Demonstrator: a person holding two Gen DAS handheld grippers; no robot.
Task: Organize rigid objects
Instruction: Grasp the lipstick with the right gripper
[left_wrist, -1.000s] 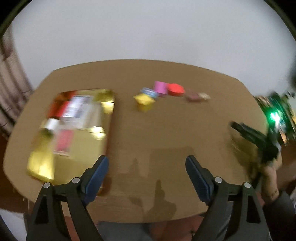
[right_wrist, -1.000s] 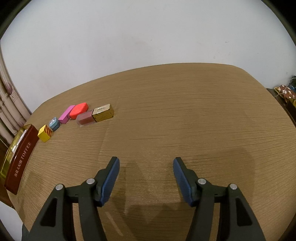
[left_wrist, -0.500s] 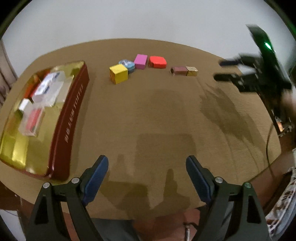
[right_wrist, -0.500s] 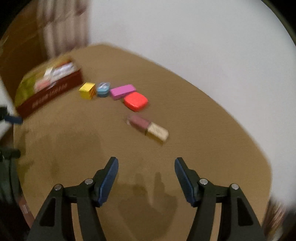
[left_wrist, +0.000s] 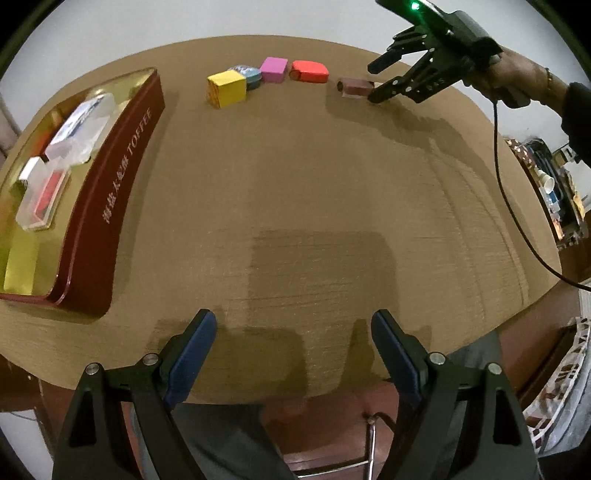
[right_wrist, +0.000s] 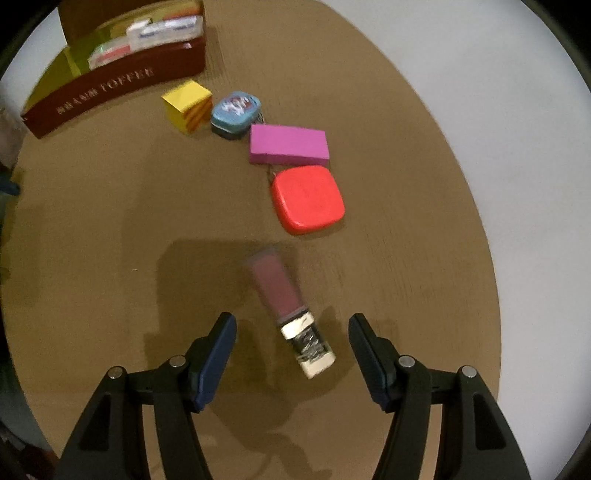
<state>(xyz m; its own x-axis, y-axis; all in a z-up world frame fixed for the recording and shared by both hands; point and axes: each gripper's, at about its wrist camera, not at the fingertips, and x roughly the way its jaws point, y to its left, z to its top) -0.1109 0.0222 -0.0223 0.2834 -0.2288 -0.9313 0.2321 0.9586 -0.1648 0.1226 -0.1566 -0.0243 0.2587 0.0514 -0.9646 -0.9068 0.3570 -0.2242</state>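
Between the parted fingers of the right gripper (right_wrist: 292, 352) lies a small maroon tube with a pale cap (right_wrist: 290, 312), flat on the bench (right_wrist: 110, 240); the pads are not touching it. It ends a row of red case (right_wrist: 307, 199), magenta box (right_wrist: 288, 144), blue tin (right_wrist: 236, 110) and yellow cube (right_wrist: 187, 105) leading toward the toffee tin (right_wrist: 110, 86). The tube looks light, stiff and smooth, likely to roll or slip; gripping across its capped end, square to its length, seems safest. The left gripper (left_wrist: 293, 352) hangs released and empty over bare bench near the front edge.
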